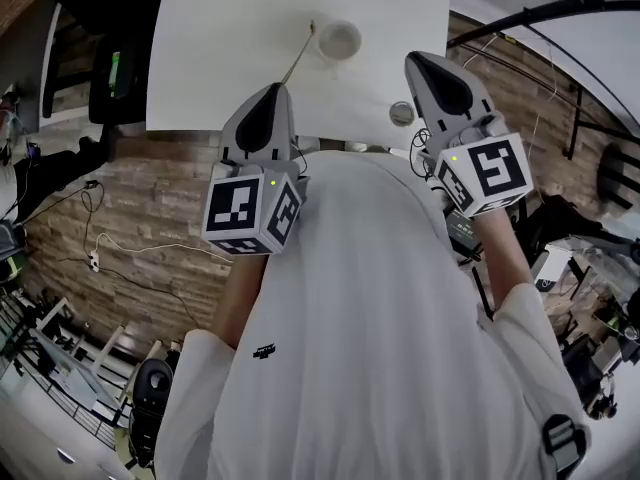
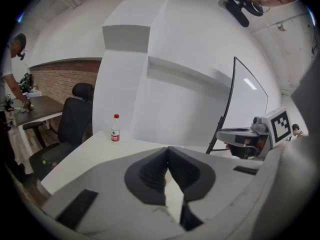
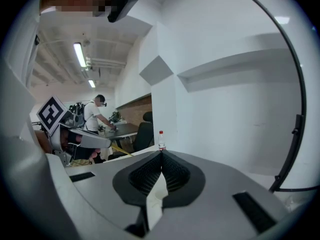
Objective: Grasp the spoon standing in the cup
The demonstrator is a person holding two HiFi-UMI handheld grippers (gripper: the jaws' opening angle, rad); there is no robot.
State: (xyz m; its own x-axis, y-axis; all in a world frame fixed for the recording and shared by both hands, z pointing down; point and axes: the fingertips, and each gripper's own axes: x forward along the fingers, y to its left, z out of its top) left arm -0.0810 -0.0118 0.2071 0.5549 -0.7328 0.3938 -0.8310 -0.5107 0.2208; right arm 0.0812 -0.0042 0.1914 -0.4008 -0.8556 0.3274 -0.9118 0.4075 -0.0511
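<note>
- Head view: the cup (image 1: 338,40) sits on the white table (image 1: 220,48), the spoon (image 1: 298,56) slanting at its left. The left gripper (image 1: 272,90) and right gripper (image 1: 416,63) hover short of it, so this looks like the approach.
- Left gripper view: jaws pressed together, empty.
- Right gripper view: jaws together, empty. Next, one claw likely needs to open and line up on the handle.

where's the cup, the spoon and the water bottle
cup (image 1: 356,41), head view, right side of its rim
spoon (image 1: 298,58), head view, middle of its handle
water bottle (image 2: 115,131), left gripper view, middle of its body
</note>
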